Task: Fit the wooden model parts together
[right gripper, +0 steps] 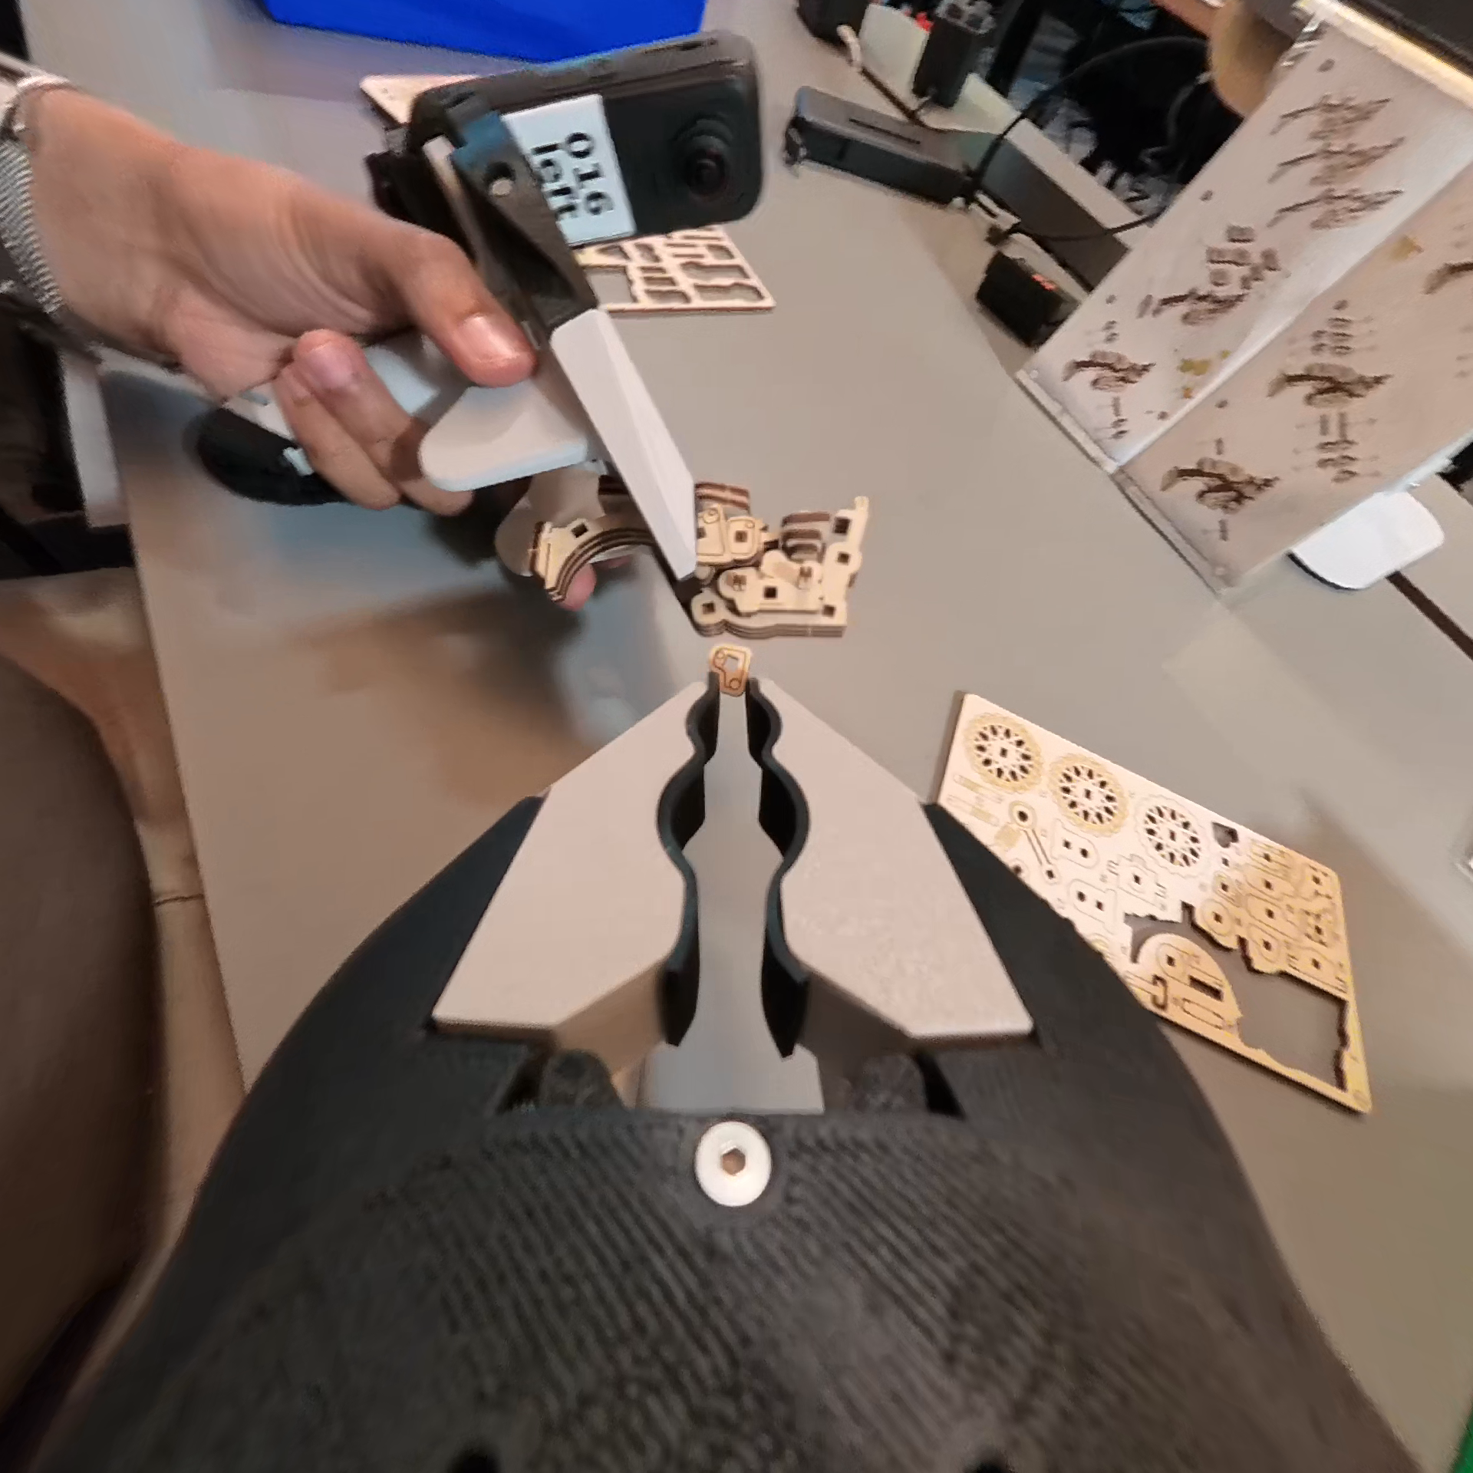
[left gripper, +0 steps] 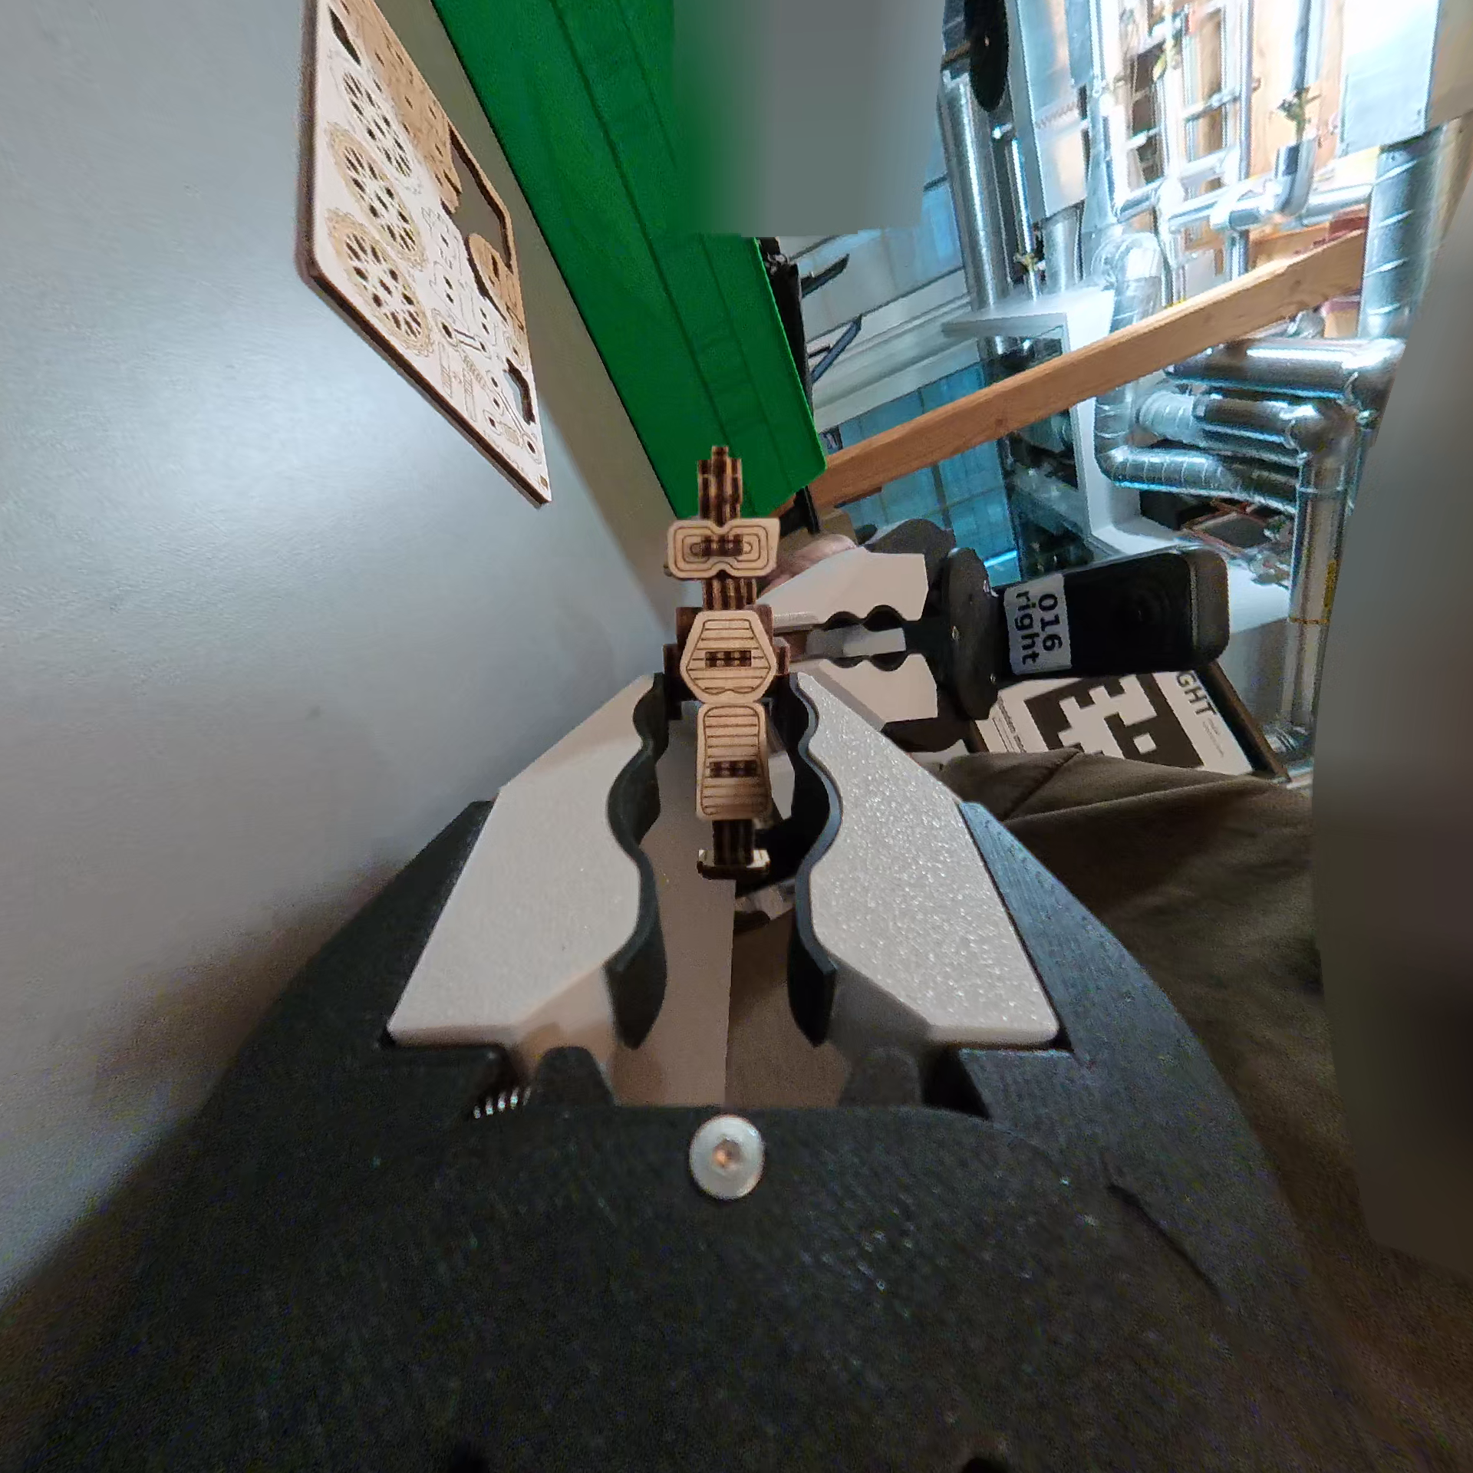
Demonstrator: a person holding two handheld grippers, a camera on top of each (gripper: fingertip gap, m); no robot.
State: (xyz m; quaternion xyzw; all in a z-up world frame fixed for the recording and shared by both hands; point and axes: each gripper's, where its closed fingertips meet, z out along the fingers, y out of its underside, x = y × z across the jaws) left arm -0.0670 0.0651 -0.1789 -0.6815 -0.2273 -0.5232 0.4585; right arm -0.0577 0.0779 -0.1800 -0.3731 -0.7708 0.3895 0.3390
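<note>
My left gripper (left gripper: 727,705) is shut on a part-built wooden model (left gripper: 725,661), a layered stack with slotted plates that stands up between the fingertips. In the right wrist view the same gripper (right gripper: 677,550), held by a hand (right gripper: 239,263), holds the model (right gripper: 765,566) just above the grey table (right gripper: 398,677). My right gripper (right gripper: 731,692) is shut on a small flat wooden piece (right gripper: 729,668) with a hole in it. The piece sits a short way in front of the model, apart from it. The right gripper also shows in the left wrist view (left gripper: 805,638), beside the model.
A laser-cut wooden parts sheet (right gripper: 1156,893) lies right of my right gripper and shows in the left wrist view (left gripper: 422,239). Another sheet (right gripper: 677,271) lies farther back. An instruction booklet (right gripper: 1275,279) stands at the right. A green box (left gripper: 638,239) is beyond the sheet. The grippers are tip to tip, or close to it.
</note>
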